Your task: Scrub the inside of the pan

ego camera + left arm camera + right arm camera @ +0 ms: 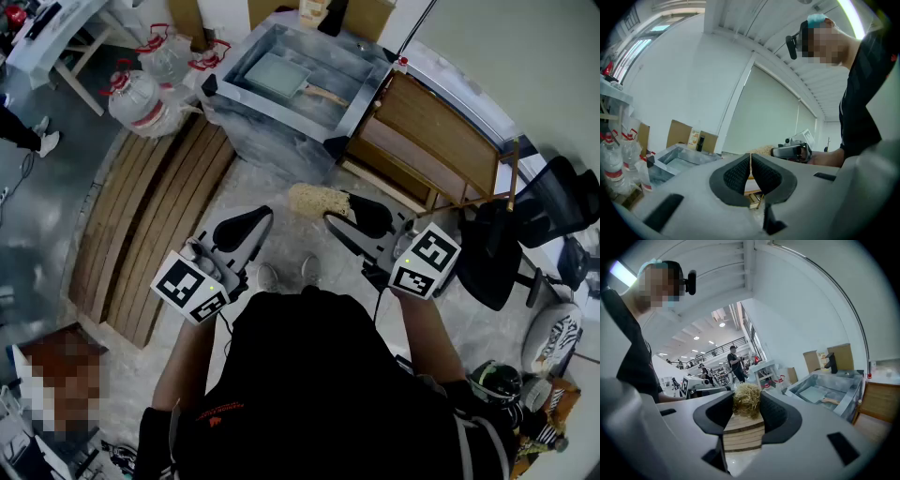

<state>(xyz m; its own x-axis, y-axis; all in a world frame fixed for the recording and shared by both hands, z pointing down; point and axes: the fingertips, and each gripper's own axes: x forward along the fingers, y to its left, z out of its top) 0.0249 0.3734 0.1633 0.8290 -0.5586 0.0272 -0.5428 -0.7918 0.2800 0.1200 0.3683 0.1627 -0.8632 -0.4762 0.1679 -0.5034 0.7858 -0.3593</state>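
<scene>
Scrubber fibres (746, 401) bulge from between the jaws of the right gripper (746, 414). The jaws are clamped on the straw-coloured wad with most of it poking forward, probably so the loose end meets metal before the jaws do. The left gripper (750, 174) carries nothing. Its ribbed pads are pressed together, likely kept free to steady the pan. The pan (277, 75), a shallow rectangular one, lies flat in the steel sink (281, 111), open side up, with its wooden handle (326, 94) toward the person's right. It sits well ahead of both grippers, which hang low over the floor (281, 178), so the scrubber is well apart from it. Whether the pan holds water is unclear from this far off.
</scene>
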